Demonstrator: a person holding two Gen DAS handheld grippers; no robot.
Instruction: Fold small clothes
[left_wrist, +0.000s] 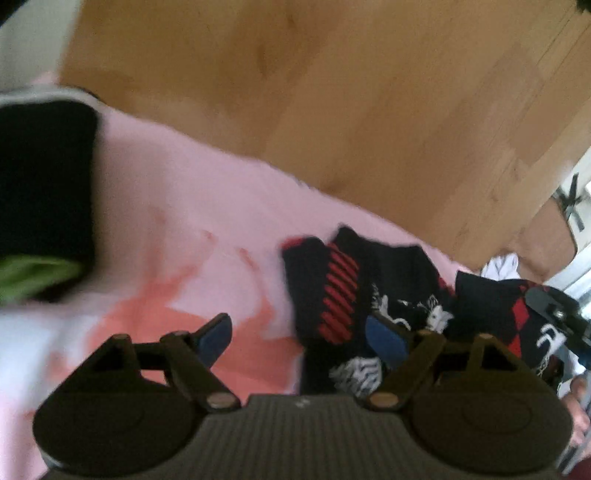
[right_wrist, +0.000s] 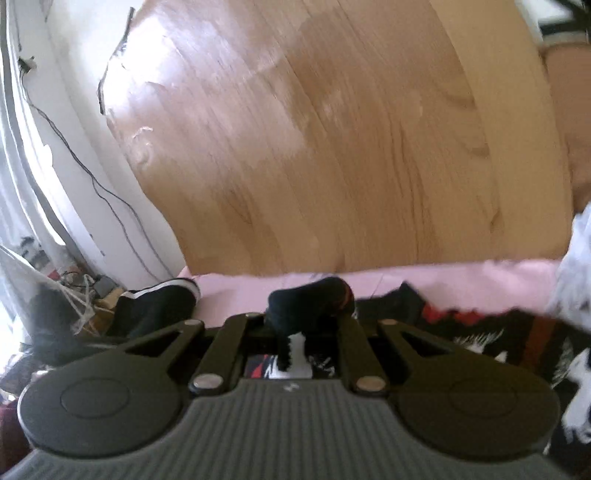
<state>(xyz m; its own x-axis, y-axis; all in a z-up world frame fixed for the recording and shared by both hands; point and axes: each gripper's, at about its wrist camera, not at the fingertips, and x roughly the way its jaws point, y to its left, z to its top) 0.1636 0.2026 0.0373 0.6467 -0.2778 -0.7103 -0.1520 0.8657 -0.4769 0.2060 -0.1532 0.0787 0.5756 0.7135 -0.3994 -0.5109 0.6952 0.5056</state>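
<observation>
A pile of dark socks (left_wrist: 354, 295) with red stripes and white patterns lies crumpled on the pink cloth. One black sock (right_wrist: 310, 306) stands bunched up, away from the pile, its white part hanging down. Another black garment (left_wrist: 44, 177) with a green edge lies at the left.

A light honey-coloured wooden plank floor (right_wrist: 332, 147) fills the view from 10 to 2 o'clock. At 9 o'clock, a white wall (right_wrist: 74, 92) carries a thin black cable (right_wrist: 74, 155), daylight glaring beside it.
</observation>
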